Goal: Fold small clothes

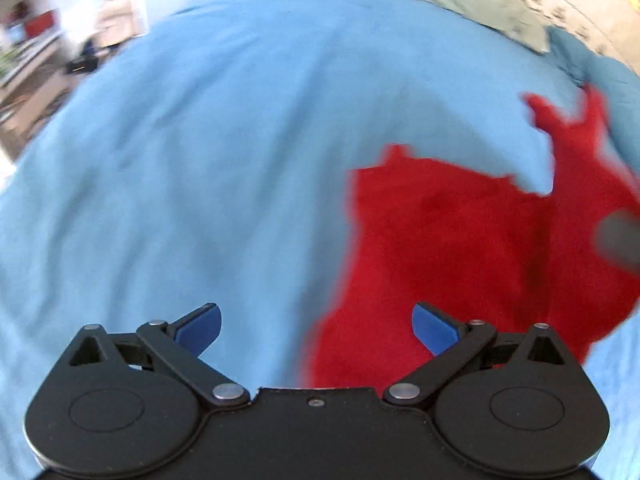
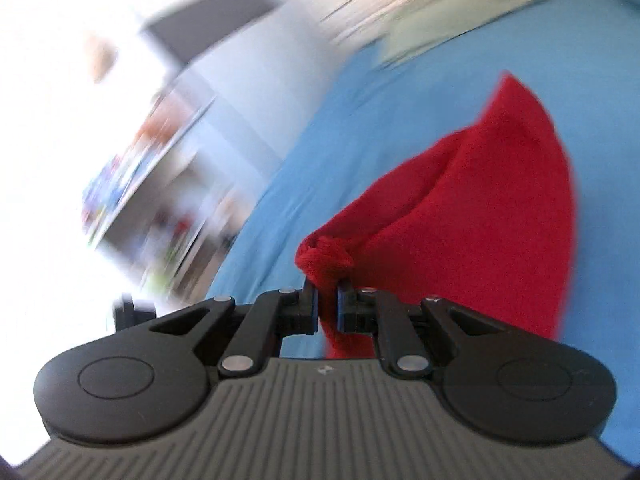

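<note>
A small red knit garment (image 1: 460,240) lies on a light blue bedsheet (image 1: 200,160), at the right of the left wrist view. My left gripper (image 1: 316,326) is open and empty, its blue fingertips (image 1: 200,326) spread wide just above the sheet at the garment's near left edge. My right gripper (image 2: 328,300) is shut on a bunched edge of the red garment (image 2: 460,220) and holds it lifted off the blue sheet (image 2: 360,112). A grey blur at the right edge of the left wrist view may be the right gripper. Both views are motion-blurred.
A pale green pillow (image 1: 460,4) and a patterned cover (image 1: 560,8) lie at the far end of the bed. Beyond the bed's left edge are shelves and furniture (image 1: 36,48), also blurred in the right wrist view (image 2: 152,184).
</note>
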`<action>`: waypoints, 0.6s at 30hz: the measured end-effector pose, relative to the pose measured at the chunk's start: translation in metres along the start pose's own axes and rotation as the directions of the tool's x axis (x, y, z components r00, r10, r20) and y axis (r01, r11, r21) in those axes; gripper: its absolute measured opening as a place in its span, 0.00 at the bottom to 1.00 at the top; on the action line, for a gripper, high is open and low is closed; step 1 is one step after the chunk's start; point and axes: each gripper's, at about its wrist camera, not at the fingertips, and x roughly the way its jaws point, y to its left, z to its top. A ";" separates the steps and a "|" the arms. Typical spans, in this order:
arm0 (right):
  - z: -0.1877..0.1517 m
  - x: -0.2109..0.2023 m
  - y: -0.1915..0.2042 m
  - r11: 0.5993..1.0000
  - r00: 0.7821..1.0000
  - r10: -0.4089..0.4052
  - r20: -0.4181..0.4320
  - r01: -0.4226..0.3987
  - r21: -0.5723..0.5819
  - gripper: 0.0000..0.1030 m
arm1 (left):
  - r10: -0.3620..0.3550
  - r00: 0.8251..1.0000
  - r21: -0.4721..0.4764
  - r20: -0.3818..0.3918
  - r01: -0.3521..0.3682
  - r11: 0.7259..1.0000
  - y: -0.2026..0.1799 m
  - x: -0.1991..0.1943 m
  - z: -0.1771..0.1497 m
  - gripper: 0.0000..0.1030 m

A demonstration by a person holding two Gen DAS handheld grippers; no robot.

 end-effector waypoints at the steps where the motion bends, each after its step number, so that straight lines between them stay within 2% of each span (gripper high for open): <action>1: -0.012 0.022 0.012 0.998 0.997 0.028 -0.074 -0.032 -0.056 0.23 | 0.021 1.000 -0.010 -0.006 -0.021 1.000 0.013 -0.001 -0.007 1.00; 3: -0.038 0.062 0.023 0.991 0.981 0.019 -0.192 -0.044 -0.123 0.23 | 0.053 0.998 -0.050 -0.035 -0.055 0.997 0.037 0.001 -0.021 1.00; 7: -0.089 0.119 0.028 0.959 0.931 -0.088 -0.354 -0.017 -0.282 0.22 | 0.026 0.997 -0.173 -0.076 -0.039 0.984 0.072 0.007 -0.047 1.00; 9: -0.102 0.129 0.032 0.935 0.918 -0.127 -0.375 -0.016 -0.355 0.22 | 0.019 0.997 -0.196 -0.078 -0.034 0.980 0.075 0.008 -0.053 1.00; 12: -0.108 0.133 0.035 0.908 0.914 -0.149 -0.378 -0.025 -0.418 0.23 | 0.009 0.997 -0.209 -0.072 -0.023 0.978 0.073 0.009 -0.054 1.00; 15: -0.105 0.132 0.037 0.897 0.913 -0.140 -0.384 -0.048 -0.439 0.38 | -0.009 0.999 -0.226 -0.054 -0.003 0.974 0.073 0.007 -0.047 1.00; 16: -0.104 0.131 0.039 0.889 0.911 -0.136 -0.389 -0.061 -0.453 0.58 | -0.013 0.999 -0.227 -0.047 0.002 0.974 0.072 0.006 -0.045 1.00; 17: -0.103 0.129 0.041 0.881 0.912 -0.133 -0.389 -0.071 -0.468 0.73 | -0.017 0.999 -0.225 -0.040 0.007 0.974 0.070 0.003 -0.041 1.00; 18: -0.108 0.118 0.040 0.873 0.914 -0.132 -0.384 -0.076 -0.482 0.77 | -0.020 0.999 -0.218 -0.031 0.013 0.976 0.067 0.001 -0.035 1.00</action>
